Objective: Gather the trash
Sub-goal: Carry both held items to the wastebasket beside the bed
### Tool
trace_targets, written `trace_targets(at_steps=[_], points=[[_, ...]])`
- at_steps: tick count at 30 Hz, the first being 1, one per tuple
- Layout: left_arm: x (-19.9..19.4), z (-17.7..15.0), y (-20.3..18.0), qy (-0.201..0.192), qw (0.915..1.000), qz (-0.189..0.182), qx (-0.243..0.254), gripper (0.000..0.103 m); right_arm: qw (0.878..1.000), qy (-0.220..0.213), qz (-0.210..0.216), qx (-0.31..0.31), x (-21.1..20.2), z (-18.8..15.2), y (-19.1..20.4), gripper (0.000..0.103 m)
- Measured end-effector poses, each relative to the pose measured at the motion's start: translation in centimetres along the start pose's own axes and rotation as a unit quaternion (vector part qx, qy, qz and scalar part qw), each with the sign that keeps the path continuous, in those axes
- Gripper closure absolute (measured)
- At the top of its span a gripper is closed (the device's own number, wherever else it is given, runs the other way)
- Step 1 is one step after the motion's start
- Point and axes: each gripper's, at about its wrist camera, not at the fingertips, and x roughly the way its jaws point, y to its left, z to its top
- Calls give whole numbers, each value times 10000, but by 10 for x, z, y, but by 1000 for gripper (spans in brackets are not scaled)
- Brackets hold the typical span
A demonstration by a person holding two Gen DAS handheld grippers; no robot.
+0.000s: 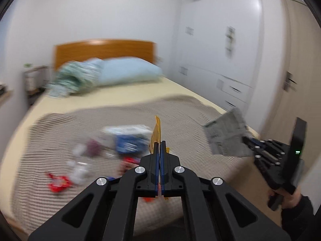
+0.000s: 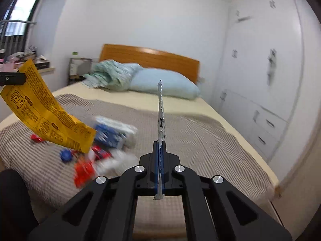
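Observation:
My left gripper [image 1: 160,143] is shut on a yellow food wrapper [image 1: 156,134], seen edge-on; the right wrist view shows it flat [image 2: 46,112], held above the bed's left side. My right gripper [image 2: 160,143] is shut on a silver foil wrapper [image 2: 161,116], edge-on; the left wrist view shows it as a grey printed sheet [image 1: 226,134] at the right, off the bed corner. Loose trash lies on the striped blanket [image 2: 200,140]: a blue-and-white pack [image 2: 112,132], red wrappers [image 2: 84,170] [image 1: 58,182], a blue cap [image 2: 65,155] and white crumpled pieces [image 1: 79,170].
The bed has a wooden headboard [image 2: 150,58], a light blue pillow [image 2: 164,84] and a bunched green quilt [image 2: 108,74]. White wardrobe with drawers [image 2: 266,100] runs along the right. A door [image 1: 297,60] stands far right. A nightstand [image 2: 78,68] and cluttered desk [image 2: 24,60] are left.

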Motion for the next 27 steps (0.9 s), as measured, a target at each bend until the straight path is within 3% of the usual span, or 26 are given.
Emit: trace_targets(at_steps=[3,6,9,12,18,21,23,27], points=[[36,-15,-47,441,9974,-413,390,103,9985,397,-266,249,-10,-46,-30,101],[81,-46,-110,890,9864,-648,1218,103,9929,939,-464,567,-13,-99,-57,101],[131,-82,-166,1488,9651,-1255,1753,103,9825,1536,-639,839,-12,-157,-76,101],[174,-111,-195,2001,9473,-1588,1934,103,9678,2102,-653,1222,-3,-215,-88,101],[290,-196,-254,3405,8870,-2114,2294,103,9344,2992,-564,1849,35,-322,-99,101],[341,-243,-280,3914,8645,-2107,2346,103,9243,3229,-528,1966,51,-352,-100,101],[359,-264,-289,4011,8605,-2099,2336,103,9204,3321,-532,1996,61,-363,-102,101],[399,-310,-300,4452,8414,-2221,2108,103,9114,3591,-511,1942,84,-391,-110,101]])
